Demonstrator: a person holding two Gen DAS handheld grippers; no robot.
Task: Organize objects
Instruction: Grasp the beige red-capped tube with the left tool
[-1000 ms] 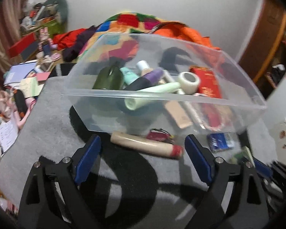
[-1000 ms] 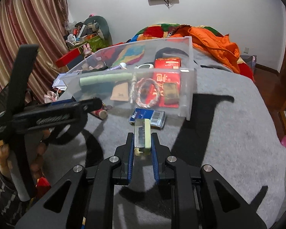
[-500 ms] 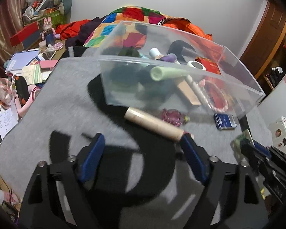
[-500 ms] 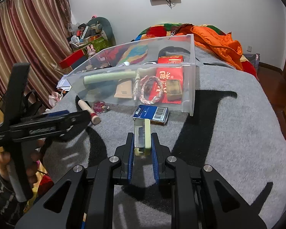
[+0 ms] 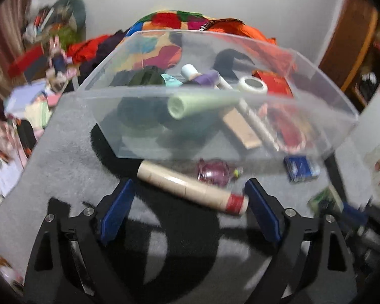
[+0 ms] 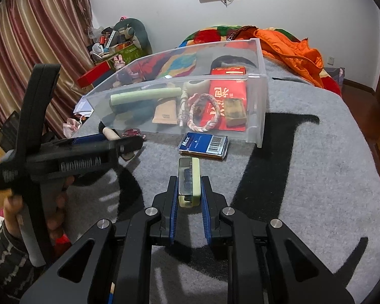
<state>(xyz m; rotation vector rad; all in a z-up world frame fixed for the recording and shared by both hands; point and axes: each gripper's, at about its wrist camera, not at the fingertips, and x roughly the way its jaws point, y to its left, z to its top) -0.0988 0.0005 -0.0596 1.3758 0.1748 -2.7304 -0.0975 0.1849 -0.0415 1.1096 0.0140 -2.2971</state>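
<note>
Item, cardboard tube with red end (image 5: 192, 187), loose on the grey blanket (image 6: 304, 177) just before the clear plastic bin (image 5: 215, 96), between the opening, empty jaws of the left gripper (image 5: 187, 192): straddle mid-length before closing, sparing the pink bottle (image 5: 214, 172), while right gripper (image 6: 189, 192) clamps a small green case (image 6: 189, 181).

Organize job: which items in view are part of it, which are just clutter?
Job:
clear bin
beige tube, between the left gripper's opening jaws
pink glass piece
blue box
green block, clamped in right gripper

Lying about:
orange jacket
patchwork quilt
curtain
</note>
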